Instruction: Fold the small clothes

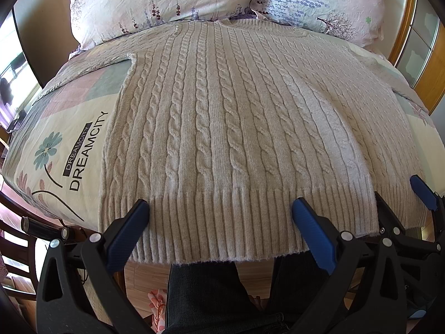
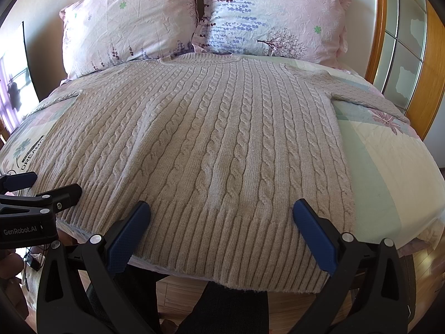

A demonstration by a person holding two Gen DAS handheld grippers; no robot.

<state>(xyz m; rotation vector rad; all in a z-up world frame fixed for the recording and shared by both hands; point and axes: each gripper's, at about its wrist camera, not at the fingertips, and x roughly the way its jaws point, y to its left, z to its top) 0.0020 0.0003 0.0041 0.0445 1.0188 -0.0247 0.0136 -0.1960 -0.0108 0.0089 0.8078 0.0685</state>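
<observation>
A beige cable-knit sweater (image 1: pixel 222 128) lies flat and spread out on the bed, neck toward the pillows, ribbed hem hanging slightly over the near edge; it also fills the right wrist view (image 2: pixel 211 144). My left gripper (image 1: pixel 221 208) is open and empty, its fingers either side of the hem's left part. My right gripper (image 2: pixel 221 208) is open and empty over the hem's right part. The right gripper shows at the right edge of the left wrist view (image 1: pixel 400 194), and the left gripper at the left edge of the right wrist view (image 2: pixel 41 185).
Two floral pillows (image 1: pixel 155 2) (image 2: pixel 272 19) lean at the head of the bed. The printed bedsheet (image 1: pixel 69 150) (image 2: pixel 383 167) shows on both sides of the sweater. A wooden-framed glass panel (image 2: pixel 403 41) stands on the right. A person's dark trousers (image 1: pixel 205 297) are below the bed edge.
</observation>
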